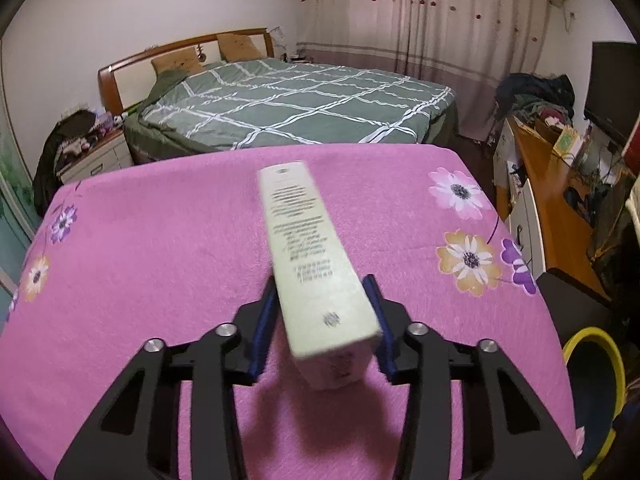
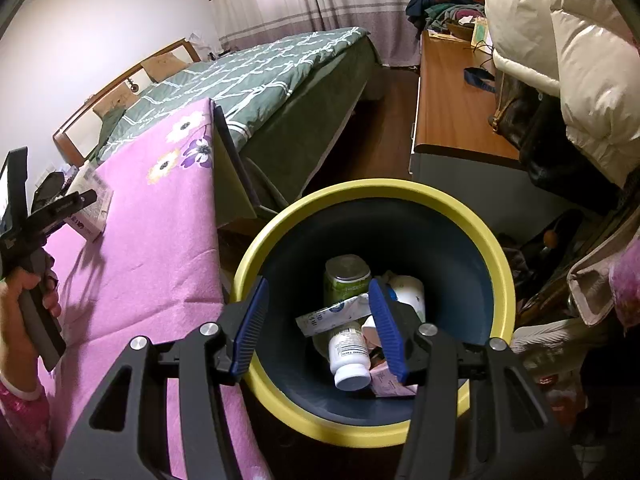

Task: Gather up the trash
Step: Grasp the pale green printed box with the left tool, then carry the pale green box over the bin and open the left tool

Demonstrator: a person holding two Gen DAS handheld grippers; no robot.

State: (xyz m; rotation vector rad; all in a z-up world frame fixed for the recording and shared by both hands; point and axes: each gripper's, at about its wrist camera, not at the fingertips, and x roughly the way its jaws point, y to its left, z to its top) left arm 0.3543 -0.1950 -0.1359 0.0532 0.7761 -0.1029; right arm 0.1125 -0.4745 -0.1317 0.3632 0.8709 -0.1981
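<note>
The left gripper is clenched on a long pale carton printed with small text, its blue pads pressing the near end from both sides. The carton points away over the middle of a table covered in pink flowered cloth; its near end looks raised off the cloth, with a shadow below it. In the right wrist view the same carton sits in that gripper near the table's far left part, and a hand in a pink patterned sleeve holds the gripper's handle.

The right gripper hangs released over a yellow-rimmed bin with a dark blue inside, standing on the floor just beside the table's right edge. Nothing lies between its blue pads. In the bin lie a white pill bottle, a green-labelled can, a flat white packet and a pink box. Beyond the table's far edge stands a bed with a green checked quilt.
</note>
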